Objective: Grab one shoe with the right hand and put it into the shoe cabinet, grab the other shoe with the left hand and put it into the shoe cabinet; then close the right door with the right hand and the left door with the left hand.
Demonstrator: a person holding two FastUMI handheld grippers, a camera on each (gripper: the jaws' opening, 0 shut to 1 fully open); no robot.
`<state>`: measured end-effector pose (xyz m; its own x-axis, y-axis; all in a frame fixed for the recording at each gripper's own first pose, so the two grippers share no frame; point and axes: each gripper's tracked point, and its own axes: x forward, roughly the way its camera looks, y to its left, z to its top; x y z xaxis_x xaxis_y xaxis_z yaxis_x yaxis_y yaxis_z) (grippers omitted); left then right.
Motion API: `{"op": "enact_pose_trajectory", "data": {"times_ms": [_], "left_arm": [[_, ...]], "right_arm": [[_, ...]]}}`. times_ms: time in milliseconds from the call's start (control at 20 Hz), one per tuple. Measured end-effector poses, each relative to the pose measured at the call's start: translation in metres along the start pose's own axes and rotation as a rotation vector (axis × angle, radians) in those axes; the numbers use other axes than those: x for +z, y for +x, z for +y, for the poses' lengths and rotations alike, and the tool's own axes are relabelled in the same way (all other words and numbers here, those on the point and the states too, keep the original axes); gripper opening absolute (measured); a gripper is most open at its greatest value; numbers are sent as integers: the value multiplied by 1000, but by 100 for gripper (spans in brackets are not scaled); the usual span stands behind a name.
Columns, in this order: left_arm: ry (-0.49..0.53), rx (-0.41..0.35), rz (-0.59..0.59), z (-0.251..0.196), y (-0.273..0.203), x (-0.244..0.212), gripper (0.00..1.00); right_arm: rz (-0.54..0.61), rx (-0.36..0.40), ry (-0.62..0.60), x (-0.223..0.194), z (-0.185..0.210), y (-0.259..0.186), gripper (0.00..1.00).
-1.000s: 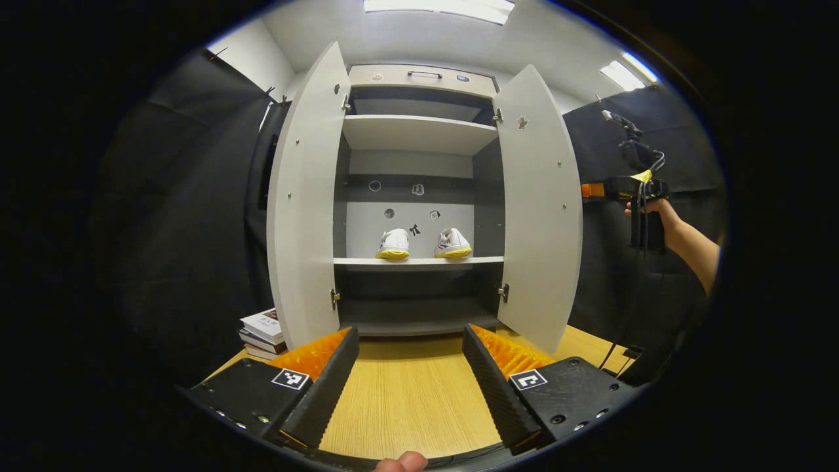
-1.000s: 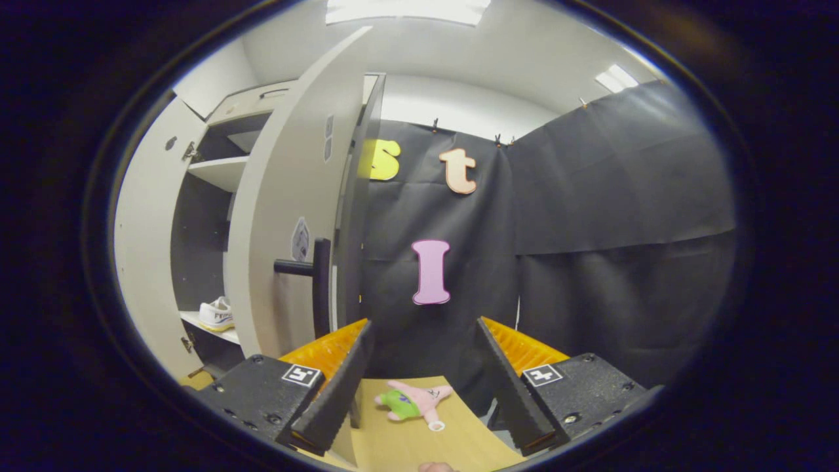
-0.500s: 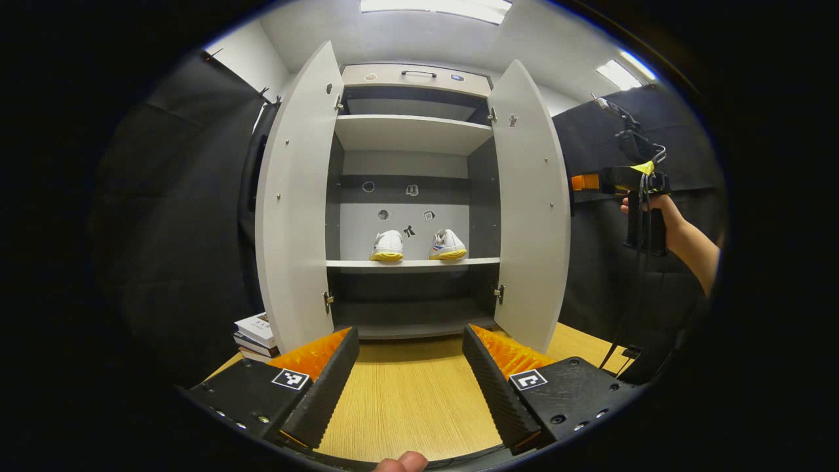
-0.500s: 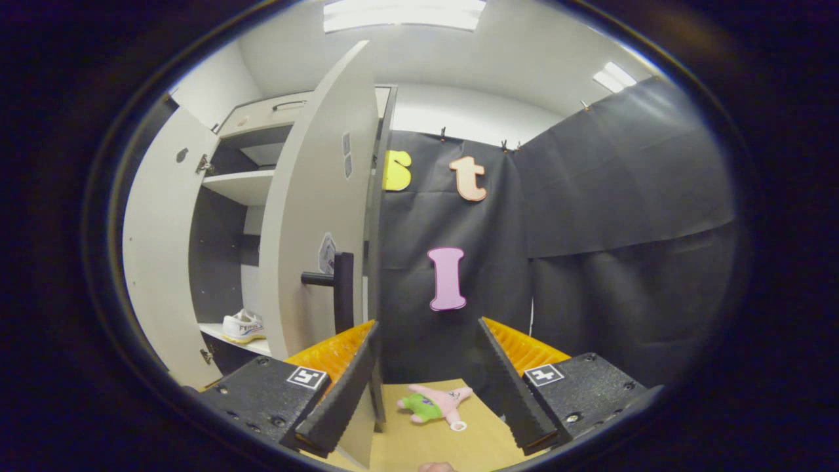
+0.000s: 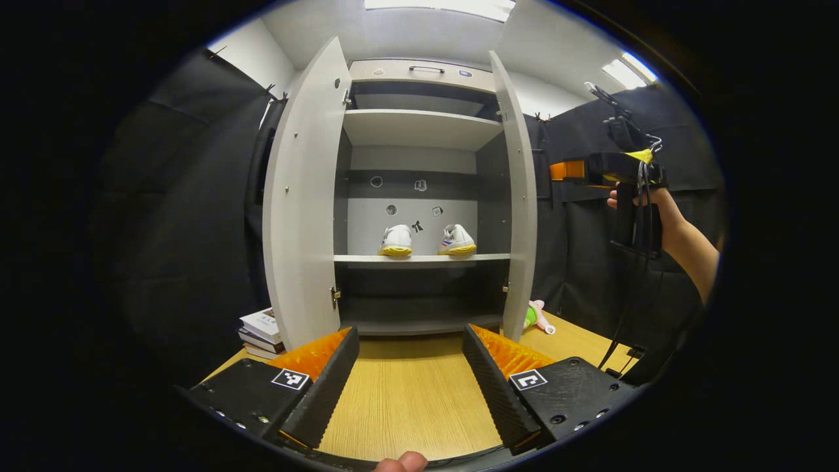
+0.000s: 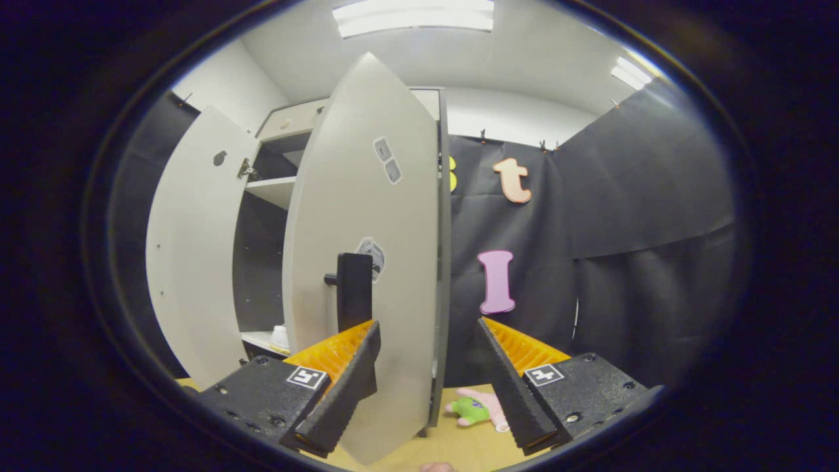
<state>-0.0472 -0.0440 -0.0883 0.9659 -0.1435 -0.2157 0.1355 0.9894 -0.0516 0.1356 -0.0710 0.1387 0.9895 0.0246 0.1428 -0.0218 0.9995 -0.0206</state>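
Both shoes (image 5: 395,241) (image 5: 456,240) sit side by side on the middle shelf of the shoe cabinet (image 5: 419,130), whose left door (image 5: 298,203) and right door (image 6: 367,262) stand open, while the left gripper (image 5: 411,380) and right gripper (image 6: 427,377) hang before it, jaws spread, holding nothing.

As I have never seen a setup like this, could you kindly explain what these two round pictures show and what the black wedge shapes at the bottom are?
A person carries a hand-held gripper in each hand, with a camera riding on each. The wedges are each gripper's own two fingers. The left hand-held gripper is open, empty, and faces the tall grey shoe cabinet on the light wooden table. Two white yellow-soled shoes sit on its middle shelf. The right hand-held gripper, also open, hangs beside the right door, near its black handle. Both doors stand open. A pink and green plush toy and stacked books lie on the table.
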Motion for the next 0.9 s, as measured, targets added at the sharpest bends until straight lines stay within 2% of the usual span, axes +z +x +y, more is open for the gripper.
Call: {"op": "enact_pose_trajectory", "data": {"times_ms": [50, 100, 200, 450, 500, 550, 600, 650, 800, 900], "left_arm": [[-2, 12, 1, 5, -1, -1, 95], [-4, 24, 2, 8, -1, -2, 95], [-8, 52, 2, 18, -4, -2, 95], [-32, 134, 12, 51, -14, -8, 95], [-37, 156, 17, 60, -16, -9, 95], [-43, 183, 23, 71, -18, -11, 95], [-51, 210, 29, 84, -21, -12, 95], [-62, 237, 29, 98, -26, -11, 95], [-52, 353, 7, 157, -36, -1, 95], [-40, 426, -17, 196, -36, 14, 95]], "right_arm": [[-8, 26, 14, 2, 13, 4, 89], [-9, 61, 29, 3, 28, 7, 95], [-21, 108, 43, 7, 54, 18, 95], [-43, 114, -9, 14, 81, 37, 97], [-51, 120, -4, 17, 84, 34, 93], [-57, 136, 10, 18, 88, 29, 97], [-54, 153, 19, 15, 90, 21, 94], [-47, 175, 29, 11, 93, 10, 97], [-44, 227, 64, -13, 97, -33, 96], [-68, 165, 44, -38, 83, -56, 97]]}}
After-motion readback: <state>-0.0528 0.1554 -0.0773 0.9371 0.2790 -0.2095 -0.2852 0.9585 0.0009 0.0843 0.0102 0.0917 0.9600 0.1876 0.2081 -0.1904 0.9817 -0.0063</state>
